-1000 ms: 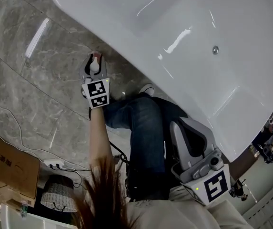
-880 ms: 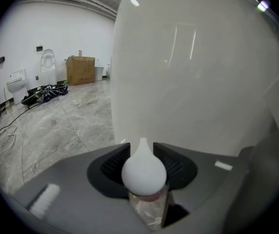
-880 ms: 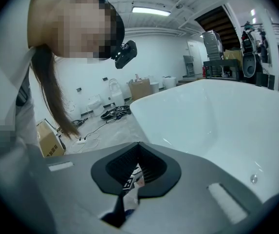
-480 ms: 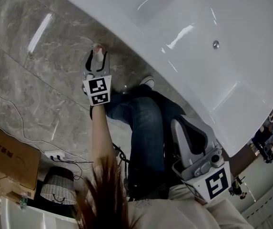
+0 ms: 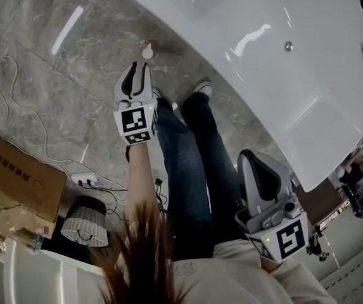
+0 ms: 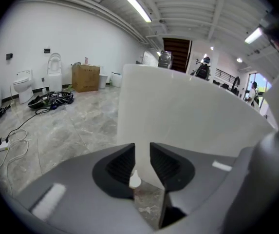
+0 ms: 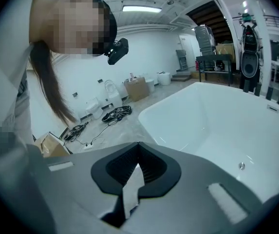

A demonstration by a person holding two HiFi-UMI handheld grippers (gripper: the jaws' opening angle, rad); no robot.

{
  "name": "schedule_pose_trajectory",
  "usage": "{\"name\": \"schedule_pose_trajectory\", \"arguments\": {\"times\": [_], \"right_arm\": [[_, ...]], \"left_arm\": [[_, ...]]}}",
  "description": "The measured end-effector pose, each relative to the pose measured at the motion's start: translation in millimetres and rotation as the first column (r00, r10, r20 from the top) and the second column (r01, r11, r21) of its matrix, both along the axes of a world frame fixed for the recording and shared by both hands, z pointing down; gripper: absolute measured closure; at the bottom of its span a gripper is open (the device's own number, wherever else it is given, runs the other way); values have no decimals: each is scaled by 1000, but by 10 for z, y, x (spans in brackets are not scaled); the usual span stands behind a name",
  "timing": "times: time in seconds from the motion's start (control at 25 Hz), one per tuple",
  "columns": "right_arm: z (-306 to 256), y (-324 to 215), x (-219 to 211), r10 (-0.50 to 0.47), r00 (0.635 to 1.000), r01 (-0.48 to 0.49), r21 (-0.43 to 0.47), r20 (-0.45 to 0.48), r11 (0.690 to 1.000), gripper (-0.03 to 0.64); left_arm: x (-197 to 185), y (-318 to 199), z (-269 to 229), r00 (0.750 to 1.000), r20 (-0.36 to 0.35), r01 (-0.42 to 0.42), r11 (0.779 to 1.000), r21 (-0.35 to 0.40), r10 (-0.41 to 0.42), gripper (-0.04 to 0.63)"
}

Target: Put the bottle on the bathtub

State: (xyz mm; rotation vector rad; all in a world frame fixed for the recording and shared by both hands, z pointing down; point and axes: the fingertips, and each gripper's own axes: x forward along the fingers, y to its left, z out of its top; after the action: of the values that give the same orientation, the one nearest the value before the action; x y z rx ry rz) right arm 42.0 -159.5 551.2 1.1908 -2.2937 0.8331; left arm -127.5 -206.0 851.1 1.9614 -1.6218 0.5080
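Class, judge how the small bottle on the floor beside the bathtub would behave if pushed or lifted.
The bottle looks small and slim, so probably light and easy to tip if pushed. Its rounded shape suggests it may roll once down. The polished floor could let it slide.

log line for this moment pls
left tongs: open, just been closing, nothing between pads | right tongs: shut, empty | bottle: on floor beside bathtub, not held

Blue jeans (image 5: 194, 163), white sneakers (image 5: 201, 88), grey left tool (image 5: 137, 69).
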Motion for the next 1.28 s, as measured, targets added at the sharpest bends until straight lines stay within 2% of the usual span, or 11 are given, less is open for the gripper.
{"name": "schedule_pose_trajectory", "arguments": {"times": [0.2, 0.36, 0.52, 0.64, 0.88, 1.28], "right_arm": [[-341, 129, -36, -33, 999, 33, -1, 1, 999, 620], [-498, 127, -31, -28, 1000, 28, 4, -5, 1000, 620], [-599, 45, -26, -23, 1000, 23, 29, -10, 999, 620], [-651, -7, -27, -13, 1000, 13, 49, -10, 999, 620], [-741, -54, -6, 2, 1000, -1, 60, -7, 998, 620], [-1279, -69, 27, 48, 999, -47, 128, -7, 991, 620]], "left_arm": [[-39, -80, -631, 1000, -12, -8, 999, 35, 8, 526], [-92, -209, -1050, 1000, -27, -14, 997, 79, 16, 546], [-115, -338, -1331, 999, -53, 0, 993, 122, 7, 546], [-108, -372, -1430, 997, -79, 4, 992, 127, 6, 546], [-1, -442, -1757, 995, -79, -54, 988, 145, 66, 548], [10, -561, -2977, 989, -101, -85, 968, 235, 111, 548]]}}
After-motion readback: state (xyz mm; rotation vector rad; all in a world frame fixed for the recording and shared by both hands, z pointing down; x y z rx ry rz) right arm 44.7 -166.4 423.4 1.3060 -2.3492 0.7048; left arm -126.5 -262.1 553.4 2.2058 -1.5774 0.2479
